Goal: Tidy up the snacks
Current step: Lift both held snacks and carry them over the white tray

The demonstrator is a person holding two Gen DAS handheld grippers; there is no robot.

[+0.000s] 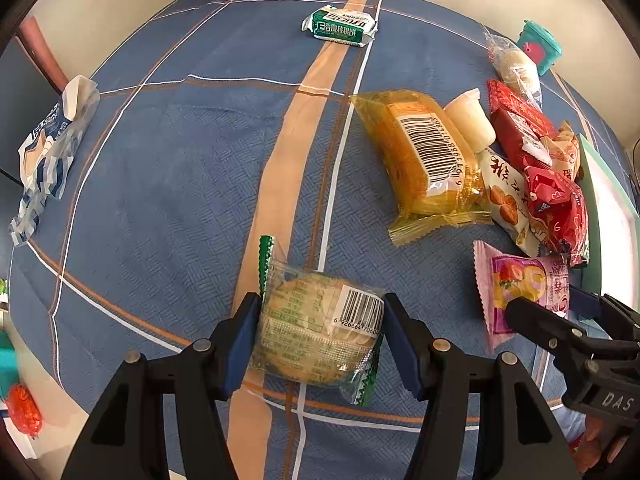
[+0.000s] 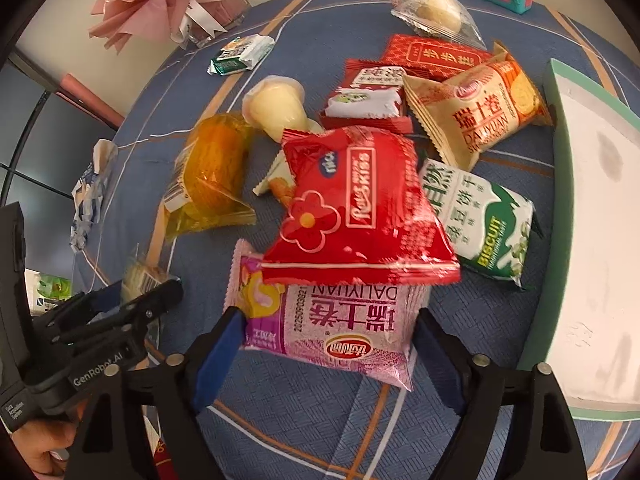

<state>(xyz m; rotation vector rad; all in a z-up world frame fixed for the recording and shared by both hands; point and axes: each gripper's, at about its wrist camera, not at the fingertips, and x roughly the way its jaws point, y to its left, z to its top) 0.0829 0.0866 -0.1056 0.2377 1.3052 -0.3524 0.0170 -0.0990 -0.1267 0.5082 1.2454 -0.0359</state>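
Observation:
My left gripper [image 1: 318,334] is shut on a round pastry in a clear green-edged wrapper [image 1: 316,328], just above the blue cloth. My right gripper [image 2: 328,344] is shut on a pink Daliyuan packet [image 2: 332,324], whose far end lies under a red Kiss packet [image 2: 356,208]. The pink packet [image 1: 524,284] and right gripper also show in the left wrist view at lower right. A white tray with a green rim [image 2: 560,184] lies to the right of the snack pile.
The pile holds a yellow cake packet [image 1: 424,160], a jelly cup [image 2: 276,108], a green biscuit packet [image 2: 488,224], an orange Daliyuan packet [image 2: 480,108] and red packets. A green snack [image 1: 340,26] lies far back. A blue-white bag [image 1: 44,152] lies at left.

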